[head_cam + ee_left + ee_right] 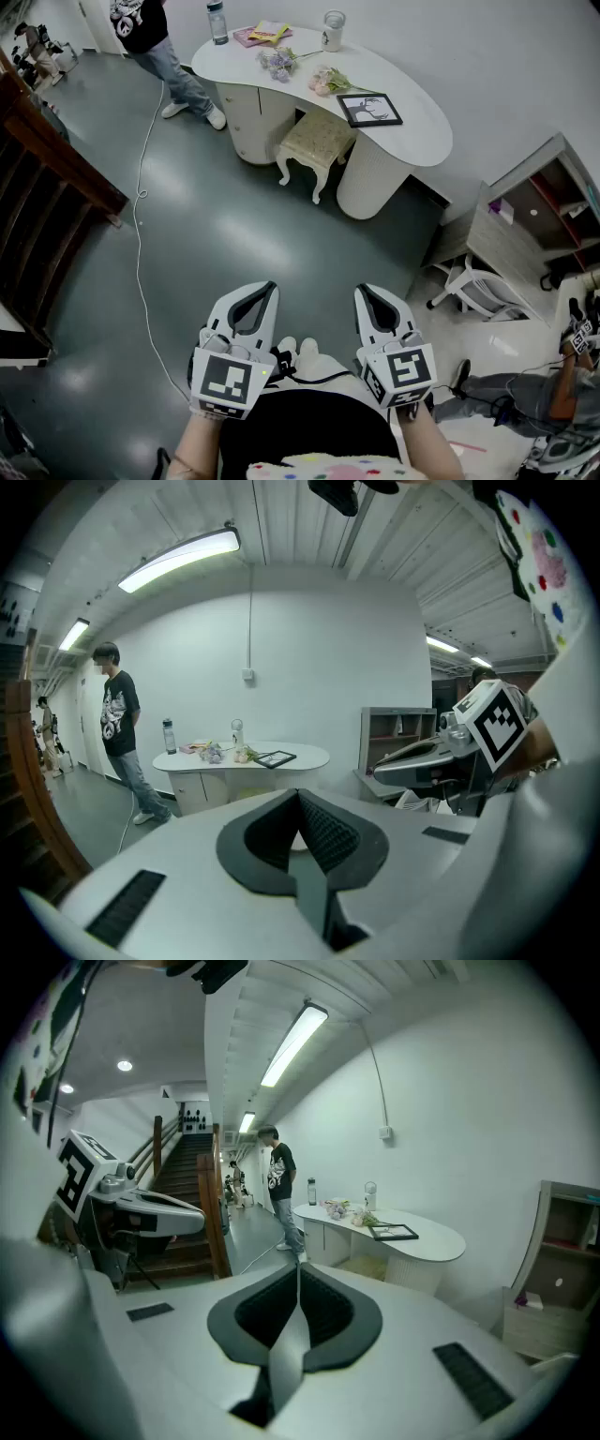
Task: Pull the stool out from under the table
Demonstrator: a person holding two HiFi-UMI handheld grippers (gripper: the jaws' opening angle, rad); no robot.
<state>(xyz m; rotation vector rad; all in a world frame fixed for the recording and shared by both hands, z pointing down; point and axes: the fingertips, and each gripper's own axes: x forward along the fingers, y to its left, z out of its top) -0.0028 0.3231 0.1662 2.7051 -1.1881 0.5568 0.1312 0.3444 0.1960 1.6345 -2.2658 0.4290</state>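
Cream-coloured, the stool (316,142) sits partly under the white desk (412,122) in the upper middle of the frame. My left gripper (255,292) and right gripper (377,295) hang at the bottom, well apart from it, jaws closed together on nothing.

Smooth white surface (417,127), stool (317,141) with textured cloth seat and white legs, grey floor (234,244) with glossy sheen, dark wood banister (58,167)
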